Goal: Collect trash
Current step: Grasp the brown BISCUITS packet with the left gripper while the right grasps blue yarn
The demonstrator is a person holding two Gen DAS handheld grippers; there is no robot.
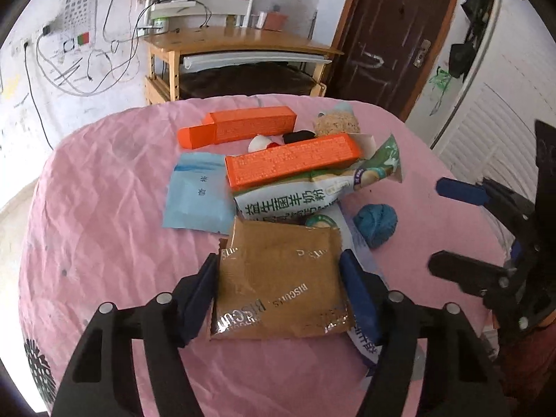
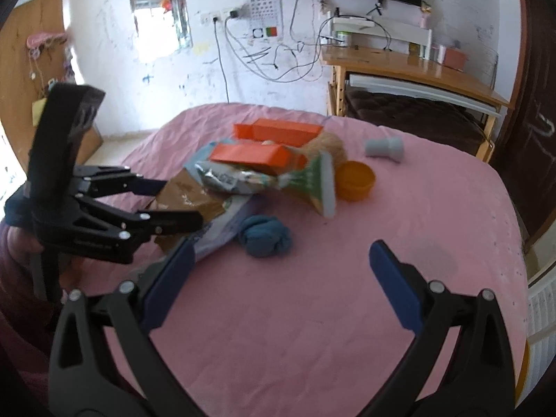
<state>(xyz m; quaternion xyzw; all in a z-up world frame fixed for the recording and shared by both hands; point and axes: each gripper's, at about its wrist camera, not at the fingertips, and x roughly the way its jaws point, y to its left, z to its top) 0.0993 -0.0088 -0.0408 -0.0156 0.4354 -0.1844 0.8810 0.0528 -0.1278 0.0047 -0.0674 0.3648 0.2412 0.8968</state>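
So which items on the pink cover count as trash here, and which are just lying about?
Trash:
brown biscuit wrapper
milk powder bag
two orange cartons
light blue sachet

Lying about:
blue cloth ball
orange cup
grey piece

Scribbled white wall (image 2: 173,80), wooden desk (image 1: 239,40), dark door (image 1: 392,34), bright window (image 2: 160,31).

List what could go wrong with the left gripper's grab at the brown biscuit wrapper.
1. The left gripper straddles the brown biscuit wrapper, which lies flat; it may buckle or slip out.
2. The wrapper overlaps the milk powder bag; lifting could drag it along.
3. The right gripper hovers open nearby; they might bump.
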